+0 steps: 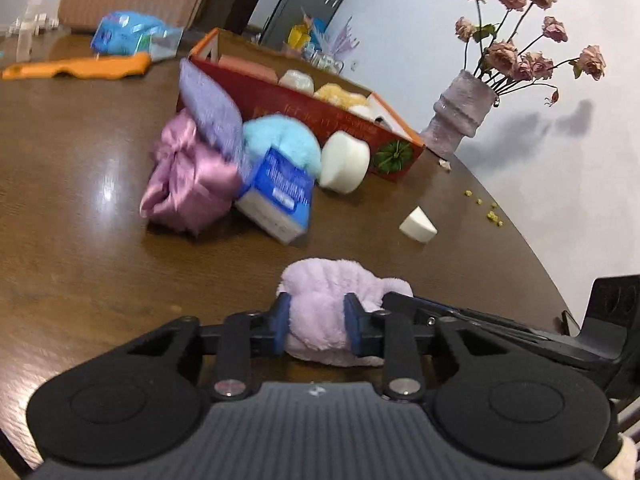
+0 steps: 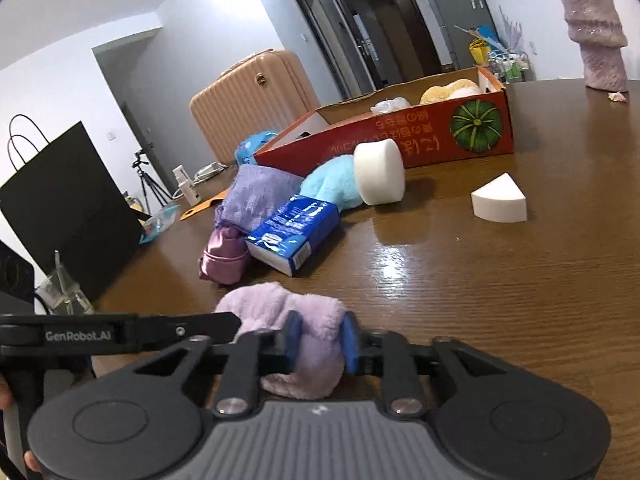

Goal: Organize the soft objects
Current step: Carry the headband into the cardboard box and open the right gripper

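- left hand-held gripper (image 1: 316,326) and right hand-held gripper (image 2: 319,342) both clamped on the same fluffy lilac cloth (image 1: 332,300), low over the tabletop (image 1: 80,200)
- lift together, keep it bunched
- carry over the pile to the red box (image 2: 400,140)

A glossy brown wooden table (image 2: 500,280) is carrying a red cardboard box (image 2: 400,140), a white wedge sponge (image 2: 500,200), a blue tissue pack (image 2: 294,232), a lilac fluffy cloth (image 2: 288,320), an orange tool (image 1: 80,68) and a pinkish vase (image 1: 460,116).

Pink satin bundle (image 1: 188,176) motion-blurred, vase (image 2: 596,36) top cut off
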